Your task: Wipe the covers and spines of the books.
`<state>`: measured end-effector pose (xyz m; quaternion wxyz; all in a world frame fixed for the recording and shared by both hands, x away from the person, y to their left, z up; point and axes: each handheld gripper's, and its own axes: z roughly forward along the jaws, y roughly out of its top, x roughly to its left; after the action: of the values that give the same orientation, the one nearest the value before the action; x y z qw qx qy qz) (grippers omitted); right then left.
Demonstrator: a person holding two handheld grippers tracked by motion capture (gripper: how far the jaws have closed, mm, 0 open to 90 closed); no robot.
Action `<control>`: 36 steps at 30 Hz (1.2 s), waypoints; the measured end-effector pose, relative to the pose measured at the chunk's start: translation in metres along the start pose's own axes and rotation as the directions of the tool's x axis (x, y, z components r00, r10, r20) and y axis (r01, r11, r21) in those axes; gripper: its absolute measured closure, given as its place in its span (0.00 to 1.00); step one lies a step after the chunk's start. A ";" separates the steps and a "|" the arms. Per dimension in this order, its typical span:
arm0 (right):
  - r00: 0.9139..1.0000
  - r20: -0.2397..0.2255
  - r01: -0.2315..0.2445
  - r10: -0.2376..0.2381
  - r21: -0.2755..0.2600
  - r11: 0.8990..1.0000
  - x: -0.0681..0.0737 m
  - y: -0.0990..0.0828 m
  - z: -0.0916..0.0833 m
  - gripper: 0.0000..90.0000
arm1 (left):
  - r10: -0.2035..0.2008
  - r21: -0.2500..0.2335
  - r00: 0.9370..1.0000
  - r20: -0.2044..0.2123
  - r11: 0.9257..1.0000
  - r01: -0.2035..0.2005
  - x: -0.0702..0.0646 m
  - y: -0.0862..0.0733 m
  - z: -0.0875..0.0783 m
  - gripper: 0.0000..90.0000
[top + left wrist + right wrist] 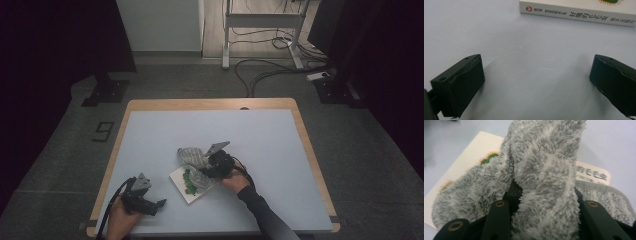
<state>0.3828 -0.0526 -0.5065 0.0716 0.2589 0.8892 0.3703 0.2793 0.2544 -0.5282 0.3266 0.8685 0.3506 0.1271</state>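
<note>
A fluffy grey cloth (194,159) is bunched up over a white book (186,192) with a green picture on its cover, near the table's middle front. My right gripper (206,169) is shut on the cloth; in the right gripper view a thick fold of the cloth (544,187) rises between the black jaws, with the book (466,155) beneath. My left gripper (159,203) rests low at the front left, apart from the book. Its jaws stand wide with bare table between them, and the book's spine (576,15) lies ahead.
The light blue tabletop (270,150) has a wooden rim (210,104). Beyond the far edge are a grey carpet, cables (265,72) and a white desk frame (260,20). Dark curtains hang on both sides.
</note>
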 end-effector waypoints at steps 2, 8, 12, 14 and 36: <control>1.000 0.012 -0.005 0.005 -0.002 1.000 -0.004 -0.002 -0.002 0.65 | 0.000 0.000 1.000 0.000 1.000 0.000 0.000 0.000 0.000 0.00; 0.999 0.038 -0.026 0.026 -0.002 1.000 -0.015 -0.006 -0.007 0.65 | -0.001 0.000 1.000 0.000 1.000 0.001 0.000 0.000 0.000 0.00; 0.998 0.054 -0.035 0.035 -0.002 0.999 -0.021 -0.009 -0.010 0.65 | 0.000 0.000 1.000 0.000 1.000 0.000 0.000 0.000 0.000 0.00; 0.997 0.064 -0.045 0.045 -0.001 0.999 -0.024 -0.011 -0.011 0.65 | 0.000 0.000 1.000 0.000 1.000 0.000 0.000 0.000 0.000 0.00; 0.990 0.119 -0.076 0.073 0.018 0.997 -0.035 -0.005 -0.009 0.64 | -0.001 0.000 1.000 0.001 1.000 0.001 0.000 0.000 0.000 0.00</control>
<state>0.4081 -0.0795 -0.5060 0.1073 0.3140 0.8772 0.3468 0.2794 0.2544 -0.5282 0.3270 0.8683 0.3509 0.1265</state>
